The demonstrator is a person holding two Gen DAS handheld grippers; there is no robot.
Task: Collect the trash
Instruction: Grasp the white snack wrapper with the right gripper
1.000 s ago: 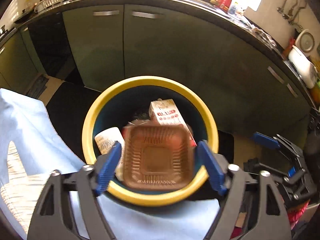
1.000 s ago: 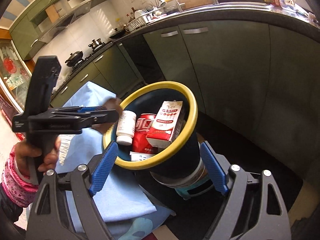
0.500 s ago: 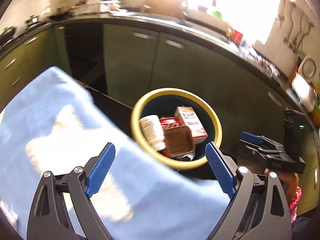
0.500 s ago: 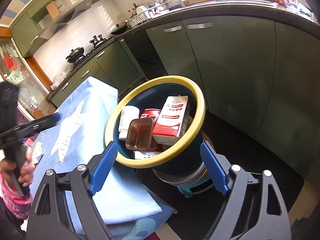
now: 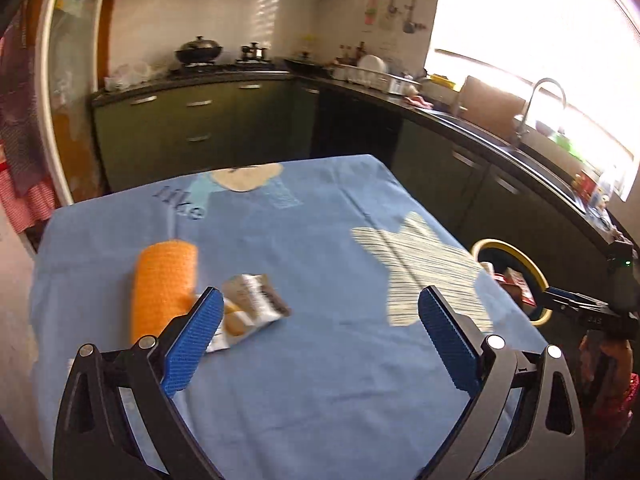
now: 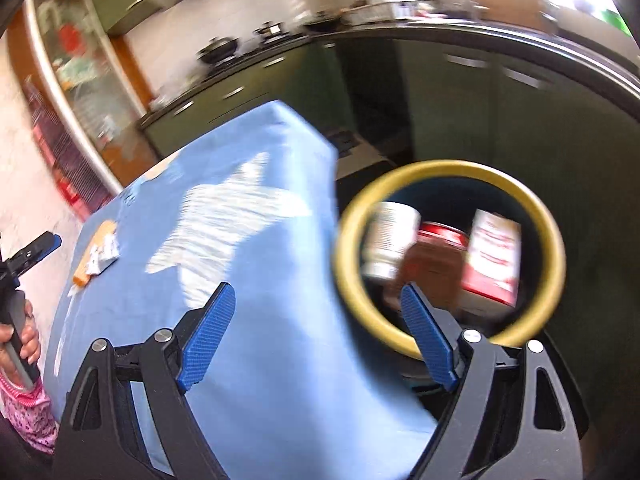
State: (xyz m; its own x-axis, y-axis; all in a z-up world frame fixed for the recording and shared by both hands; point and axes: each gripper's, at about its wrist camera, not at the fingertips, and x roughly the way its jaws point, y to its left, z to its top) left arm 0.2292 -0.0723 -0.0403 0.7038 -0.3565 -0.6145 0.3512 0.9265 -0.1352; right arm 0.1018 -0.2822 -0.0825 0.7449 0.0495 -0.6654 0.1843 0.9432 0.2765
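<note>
- The left gripper point(image 5: 318, 334) is seen with its jaws spread wide and nothing between them; the brown tray carried over the bin a second ago is no longer held.
- The left view, filled by the bin half a second ago, is now taken up by the blue cloth point(image 5: 320, 380) on the table.
- An orange roll point(image 5: 164, 286) is lying on the cloth just beyond the left finger of this gripper, and a crumpled wrapper point(image 5: 250, 306) is lying beside it; whether the two touch cannot be told.
- The bin point(image 5: 538, 284) is now seen only at the right edge of the left view, past the table edge.
- The right gripper point(image 6: 316, 338) is also seen spread and empty, held over the table edge with the bin point(image 6: 352, 280) under its right finger.
- In the blurred right view a white bottle point(image 6: 388, 240), a red can point(image 6: 444, 234), a carton point(image 6: 494, 254) and the brown tray point(image 6: 430, 268) are seen inside the bin.
- The tray is found lying among the other items, as it was half a second ago.
- The right view has swung leftward since then, so that more of the cloth point(image 6: 260, 360) is now shown.
</note>
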